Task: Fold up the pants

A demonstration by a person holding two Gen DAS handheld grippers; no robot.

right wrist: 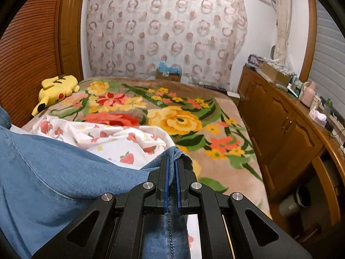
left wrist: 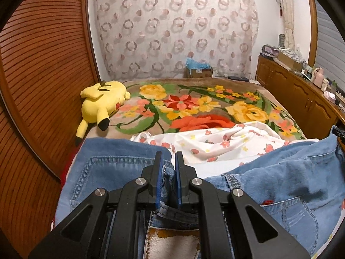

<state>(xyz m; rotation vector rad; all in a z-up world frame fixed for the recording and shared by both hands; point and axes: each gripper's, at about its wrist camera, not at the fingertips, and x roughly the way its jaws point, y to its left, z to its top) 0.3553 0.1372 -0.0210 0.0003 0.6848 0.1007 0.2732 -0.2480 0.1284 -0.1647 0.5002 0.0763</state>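
Observation:
Light blue denim pants (left wrist: 291,179) hang stretched between my two grippers above the bed. My left gripper (left wrist: 168,157) is shut on a bunched fold of the denim near the waistband, with the stitched hem (left wrist: 112,161) spread to its left. In the right wrist view the same pants (right wrist: 54,172) drape to the left, and my right gripper (right wrist: 171,159) is shut on a denim edge that sticks up between its blue pads (right wrist: 165,179).
A white cloth with a strawberry print (left wrist: 215,144) (right wrist: 112,138) lies crumpled on the floral blanket (left wrist: 194,105) (right wrist: 172,116) just beyond the pants. A yellow plush toy (left wrist: 103,101) (right wrist: 56,90) lies at the far left. A wooden cabinet (right wrist: 280,125) with clutter runs along the right; slatted wooden doors (left wrist: 38,82) stand left.

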